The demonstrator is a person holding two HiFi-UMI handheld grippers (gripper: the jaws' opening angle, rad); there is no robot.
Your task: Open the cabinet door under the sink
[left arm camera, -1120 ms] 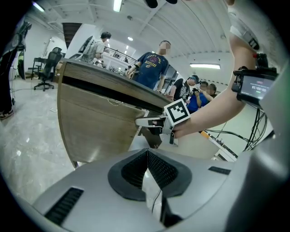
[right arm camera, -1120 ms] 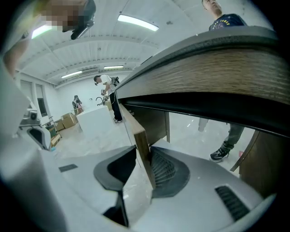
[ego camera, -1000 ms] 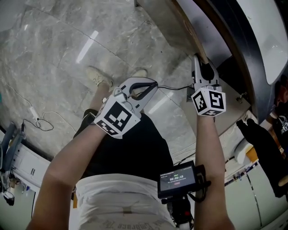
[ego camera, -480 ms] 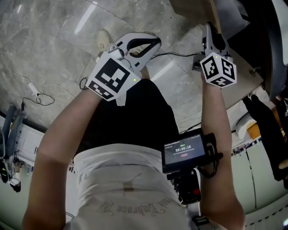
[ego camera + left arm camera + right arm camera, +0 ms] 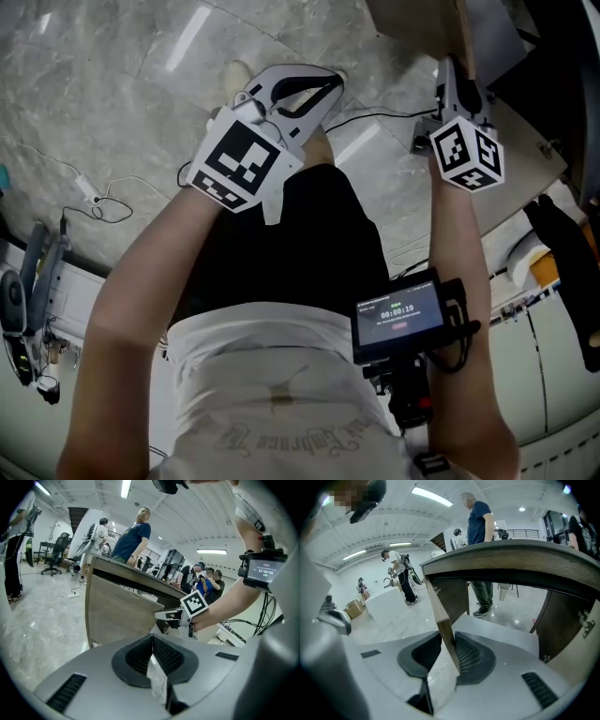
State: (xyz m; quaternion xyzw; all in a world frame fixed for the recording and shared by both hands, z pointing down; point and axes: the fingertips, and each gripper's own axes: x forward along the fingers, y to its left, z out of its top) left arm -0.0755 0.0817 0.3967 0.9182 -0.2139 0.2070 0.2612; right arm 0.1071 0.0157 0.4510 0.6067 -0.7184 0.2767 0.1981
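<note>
Because the brown wooden cabinet door (image 5: 440,616) swings by its free edge, the right gripper (image 5: 451,656) pinches that edge narrowly, with the door open beneath the dark wood-edged counter (image 5: 511,557). The left gripper (image 5: 151,658), pads together and empty, hangs clear.

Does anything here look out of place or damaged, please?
Nothing looks damaged or spilled. The cabinet door stands open only because the right tool clamps its edge. A loose white cable lies on the floor, at the head view's left.
</note>
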